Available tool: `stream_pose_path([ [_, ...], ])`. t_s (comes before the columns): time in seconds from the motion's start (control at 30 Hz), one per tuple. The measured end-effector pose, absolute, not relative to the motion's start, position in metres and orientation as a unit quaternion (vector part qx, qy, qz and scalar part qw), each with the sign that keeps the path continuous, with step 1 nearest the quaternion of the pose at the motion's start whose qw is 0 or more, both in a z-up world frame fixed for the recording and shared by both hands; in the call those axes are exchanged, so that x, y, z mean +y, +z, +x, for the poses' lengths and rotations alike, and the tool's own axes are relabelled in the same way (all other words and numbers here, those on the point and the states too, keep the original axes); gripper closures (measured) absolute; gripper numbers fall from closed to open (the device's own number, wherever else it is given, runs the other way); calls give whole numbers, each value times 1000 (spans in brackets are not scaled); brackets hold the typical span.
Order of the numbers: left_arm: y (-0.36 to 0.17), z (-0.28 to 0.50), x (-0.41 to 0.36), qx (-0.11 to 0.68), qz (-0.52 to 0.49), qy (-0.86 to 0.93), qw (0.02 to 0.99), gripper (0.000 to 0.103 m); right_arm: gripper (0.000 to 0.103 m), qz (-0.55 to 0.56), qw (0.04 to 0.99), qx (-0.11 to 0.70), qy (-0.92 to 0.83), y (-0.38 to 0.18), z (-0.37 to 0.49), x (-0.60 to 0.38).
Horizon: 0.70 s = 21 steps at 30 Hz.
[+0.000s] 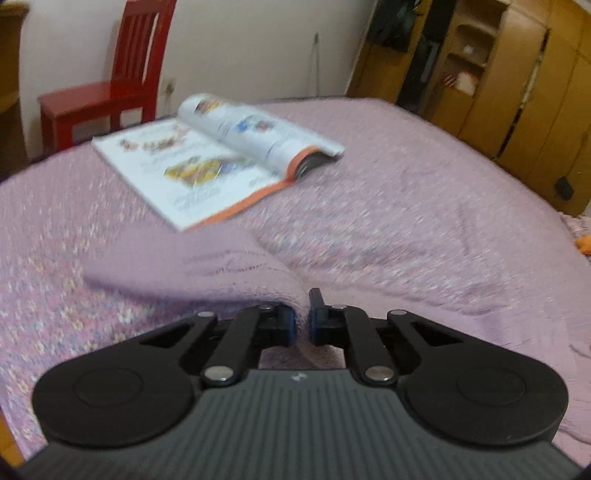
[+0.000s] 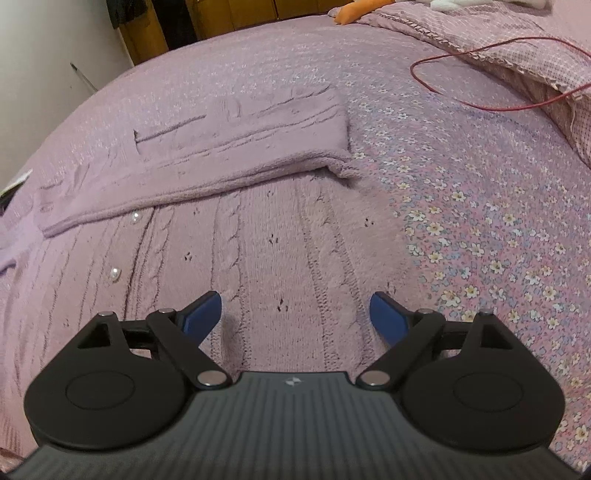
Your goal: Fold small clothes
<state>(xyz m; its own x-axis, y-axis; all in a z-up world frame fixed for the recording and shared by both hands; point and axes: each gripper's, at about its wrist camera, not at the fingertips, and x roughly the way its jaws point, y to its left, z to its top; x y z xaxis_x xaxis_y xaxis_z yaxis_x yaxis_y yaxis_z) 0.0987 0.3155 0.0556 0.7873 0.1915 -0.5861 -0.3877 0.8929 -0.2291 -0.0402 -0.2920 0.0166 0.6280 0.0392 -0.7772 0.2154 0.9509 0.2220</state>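
Observation:
A lilac cable-knit cardigan (image 2: pixel 280 236) with pearl buttons (image 2: pixel 115 274) lies flat on the bed, one sleeve (image 2: pixel 240 147) folded across it. My right gripper (image 2: pixel 295 310) hovers open just above the cardigan's body, with nothing between its blue pads (image 2: pixel 388 321). In the left wrist view, my left gripper (image 1: pixel 300 314) is shut on a raised fold of the lilac knit (image 1: pixel 192 266), which runs off to the left above the bedspread. That view is blurred.
An open magazine (image 1: pixel 207 158) lies on the floral pink bedspread (image 2: pixel 498 240) beyond the left gripper. A red chair (image 1: pixel 110 92) and wooden wardrobes (image 1: pixel 517 92) stand past the bed. A red cable (image 2: pixel 480 81), a pillow (image 2: pixel 517 48) and an orange toy (image 2: pixel 354 13) are at the far right.

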Motion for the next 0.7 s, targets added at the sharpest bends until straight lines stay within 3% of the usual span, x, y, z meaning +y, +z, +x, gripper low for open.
stream_pose_path([
  [0.4,146,81,243,204,-124,97,966,94,11,191,891,411,-36,19,-51,-309],
  [0.7,188,96,145,164,-88,22,982,94,11,215,894,391,-23,18,-63,-321],
])
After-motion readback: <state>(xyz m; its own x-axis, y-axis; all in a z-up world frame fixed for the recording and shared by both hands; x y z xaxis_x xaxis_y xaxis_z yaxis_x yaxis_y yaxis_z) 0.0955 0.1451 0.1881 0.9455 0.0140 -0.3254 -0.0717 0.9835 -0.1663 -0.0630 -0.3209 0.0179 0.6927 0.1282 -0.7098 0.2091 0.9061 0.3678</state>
